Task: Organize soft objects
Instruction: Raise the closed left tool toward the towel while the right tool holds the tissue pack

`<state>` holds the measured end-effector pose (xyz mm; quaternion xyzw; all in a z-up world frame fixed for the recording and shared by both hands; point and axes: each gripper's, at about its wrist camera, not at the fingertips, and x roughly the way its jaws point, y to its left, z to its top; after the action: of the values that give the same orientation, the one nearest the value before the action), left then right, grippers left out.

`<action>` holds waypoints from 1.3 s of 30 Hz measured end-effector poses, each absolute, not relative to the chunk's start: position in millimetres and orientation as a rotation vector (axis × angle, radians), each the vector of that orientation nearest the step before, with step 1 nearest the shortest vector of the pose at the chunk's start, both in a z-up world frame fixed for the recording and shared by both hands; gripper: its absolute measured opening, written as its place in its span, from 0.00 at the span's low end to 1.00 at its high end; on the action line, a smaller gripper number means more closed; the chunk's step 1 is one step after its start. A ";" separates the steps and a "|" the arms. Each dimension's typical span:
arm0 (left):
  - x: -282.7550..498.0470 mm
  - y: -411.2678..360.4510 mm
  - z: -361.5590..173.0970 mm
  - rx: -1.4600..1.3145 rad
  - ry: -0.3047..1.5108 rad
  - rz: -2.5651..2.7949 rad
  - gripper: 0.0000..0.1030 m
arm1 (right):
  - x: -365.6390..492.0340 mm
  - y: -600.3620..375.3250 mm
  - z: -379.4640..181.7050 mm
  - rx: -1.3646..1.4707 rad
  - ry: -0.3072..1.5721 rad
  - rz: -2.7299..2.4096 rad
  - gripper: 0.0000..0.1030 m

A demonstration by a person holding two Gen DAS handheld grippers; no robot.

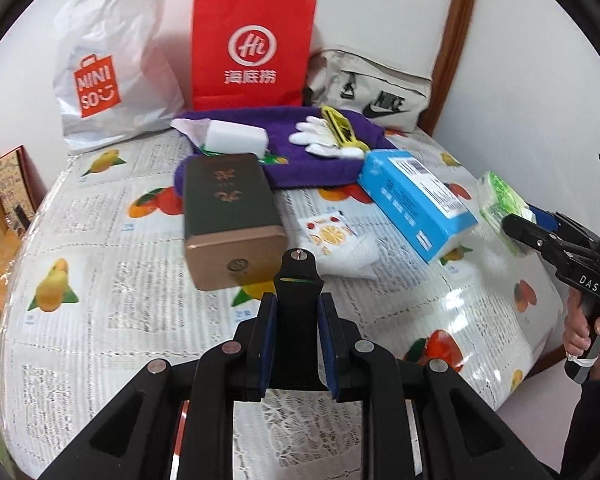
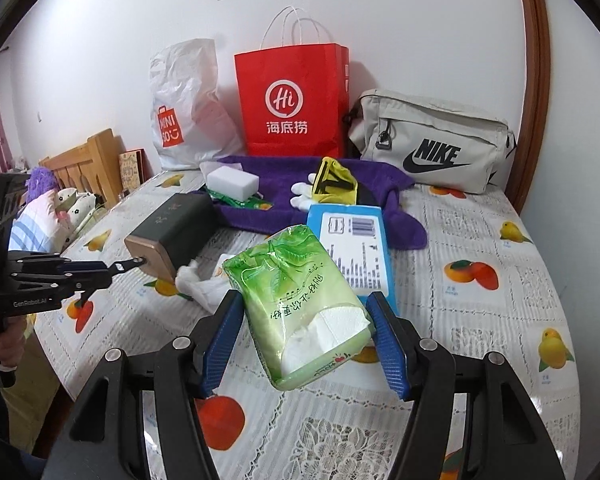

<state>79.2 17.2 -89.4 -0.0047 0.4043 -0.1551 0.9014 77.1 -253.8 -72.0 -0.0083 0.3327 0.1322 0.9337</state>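
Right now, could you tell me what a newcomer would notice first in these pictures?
Probably the green tissue pack clamped in the right gripper, raised above the fruit-print tablecloth. Next, the red paper bag standing against the back wall, between a white plastic bag and a beige pouch. The left gripper holds a dark box by a black tab.

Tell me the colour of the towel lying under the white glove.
Purple. The towel with the white glove on it shows best in the right wrist view.
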 end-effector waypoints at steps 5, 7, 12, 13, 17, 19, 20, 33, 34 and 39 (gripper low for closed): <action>86.5 26.3 -83.3 -0.036 0.832 -0.287 0.19 | 82.6 -254.2 -67.1 -0.014 0.675 0.267 0.61; 89.9 29.0 -79.0 -0.044 0.825 -0.277 0.19 | 86.4 -255.0 -63.6 -0.011 0.673 0.266 0.61; 100.1 30.9 -71.0 -0.057 0.814 -0.263 0.19 | 96.1 -257.3 -56.1 -0.007 0.663 0.265 0.61; 102.8 31.0 -69.7 -0.059 0.813 -0.259 0.19 | 97.9 -257.5 -55.2 -0.005 0.663 0.267 0.61; 110.4 30.2 -64.8 -0.068 0.807 -0.250 0.19 | 104.8 -257.4 -51.5 -0.009 0.661 0.270 0.61; 113.8 29.4 -62.8 -0.068 0.805 -0.248 0.19 | 108.9 -258.6 -49.9 -0.004 0.661 0.270 0.61; 115.7 29.0 -61.9 -0.070 0.805 -0.244 0.19 | 110.7 -259.0 -49.2 -0.003 0.660 0.271 0.61; 140.9 23.1 -52.2 -0.077 0.814 -0.219 0.20 | 137.2 -260.4 -44.1 0.021 0.659 0.292 0.61; 143.2 22.9 -50.9 -0.076 0.814 -0.217 0.20 | 139.6 -259.8 -43.7 0.019 0.657 0.293 0.61; 154.7 21.3 -44.1 -0.071 0.808 -0.219 0.20 | 151.3 -259.2 -39.9 0.028 0.651 0.298 0.61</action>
<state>154.7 21.3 -44.1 -0.0345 0.3920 -0.1064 0.9131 151.3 -259.2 -39.9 0.0136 0.3187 0.1457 0.9365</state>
